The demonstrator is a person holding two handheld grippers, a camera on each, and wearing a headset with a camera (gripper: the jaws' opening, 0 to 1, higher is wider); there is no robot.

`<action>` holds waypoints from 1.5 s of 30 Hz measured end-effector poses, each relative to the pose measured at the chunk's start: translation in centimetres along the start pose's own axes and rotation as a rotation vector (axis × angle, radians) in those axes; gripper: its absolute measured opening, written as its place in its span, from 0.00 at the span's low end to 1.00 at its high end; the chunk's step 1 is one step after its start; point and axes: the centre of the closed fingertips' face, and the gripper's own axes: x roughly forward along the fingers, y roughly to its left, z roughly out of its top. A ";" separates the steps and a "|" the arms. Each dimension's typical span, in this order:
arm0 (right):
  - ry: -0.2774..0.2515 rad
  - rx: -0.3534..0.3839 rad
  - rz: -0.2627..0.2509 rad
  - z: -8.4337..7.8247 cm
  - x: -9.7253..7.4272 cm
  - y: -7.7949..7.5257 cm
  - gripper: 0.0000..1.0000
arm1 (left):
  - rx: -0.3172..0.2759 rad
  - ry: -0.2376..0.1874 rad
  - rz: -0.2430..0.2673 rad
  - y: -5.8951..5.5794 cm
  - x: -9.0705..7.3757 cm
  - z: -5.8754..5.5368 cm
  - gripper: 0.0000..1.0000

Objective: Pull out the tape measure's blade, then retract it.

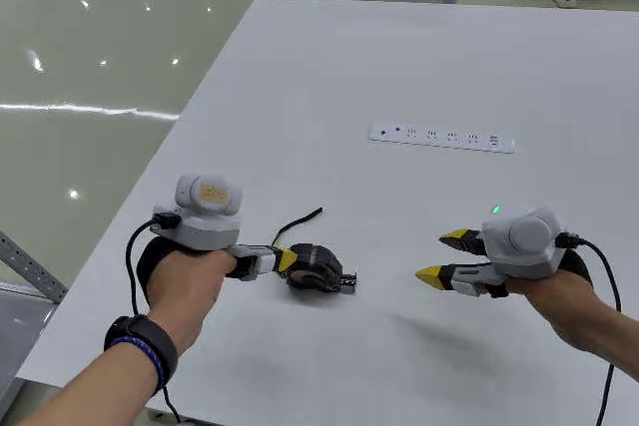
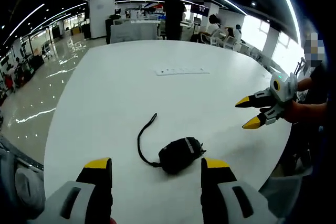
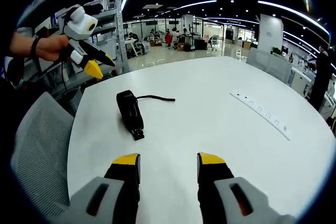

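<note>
A black tape measure lies on the white table with its thin black wrist strap trailing away from it. No blade is pulled out. My left gripper hovers just left of the case, open. In the left gripper view the tape measure sits just ahead of the left gripper, untouched. My right gripper is open, a hand's width to the right of the case. In the right gripper view the tape measure lies well ahead of the right gripper.
A white power strip lies farther back on the table. The table's left edge drops to a glossy floor. People stand by the far end. A grey mesh chair is beside the table.
</note>
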 end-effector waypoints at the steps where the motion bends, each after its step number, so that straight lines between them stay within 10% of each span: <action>1: -0.005 0.005 -0.005 0.1 -0.5 0.0 0.43 | 0.009 -0.013 -0.008 0.1 -0.2 0.2 0.66; 20: -0.068 0.079 -0.082 -0.5 -4.7 1.7 0.51 | 0.083 -0.105 -0.087 -0.5 -3.1 0.2 0.70; 45: -0.078 0.144 -0.103 -3.0 -5.7 6.1 0.59 | 0.081 -0.132 -0.131 -1.4 -4.0 -4.3 0.74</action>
